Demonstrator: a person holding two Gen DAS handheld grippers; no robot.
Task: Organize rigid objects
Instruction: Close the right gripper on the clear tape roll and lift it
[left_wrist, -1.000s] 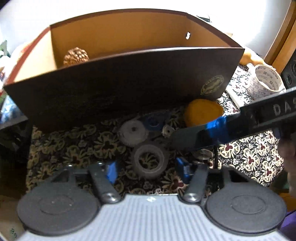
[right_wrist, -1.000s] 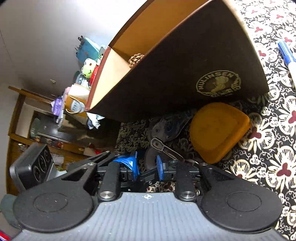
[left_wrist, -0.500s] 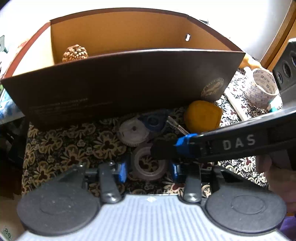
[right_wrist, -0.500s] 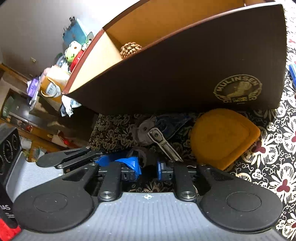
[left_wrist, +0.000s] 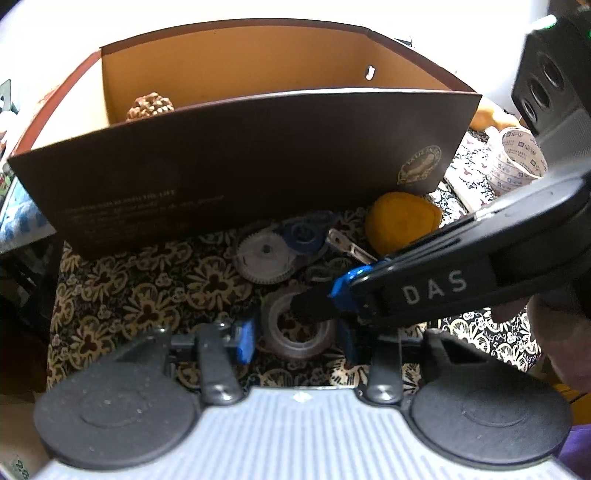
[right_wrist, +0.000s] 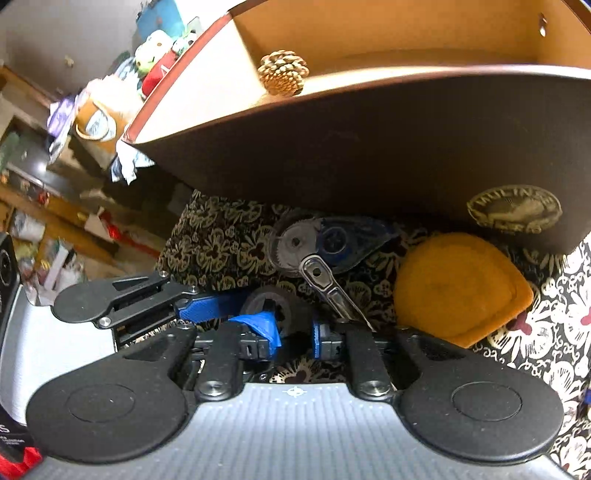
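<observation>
Two claws meet at the clear tape roll (left_wrist: 300, 328) before the brown box (left_wrist: 258, 155); left claw (left_wrist: 297, 338) open around it; right claw (right_wrist: 295, 334) open, one finger inside its hole.

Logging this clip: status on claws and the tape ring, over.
Left claw open, straddling tape roll. Right claw open, crossing over the same roll. Nothing gripped. Box holds only a pinecone.

I was working in a lived-in home room: a floral cloth (right_wrist: 229, 236) covered the table, and beyond its left edge stood cluttered wooden shelves (right_wrist: 33, 206) and plush toys (right_wrist: 155, 40).
</observation>
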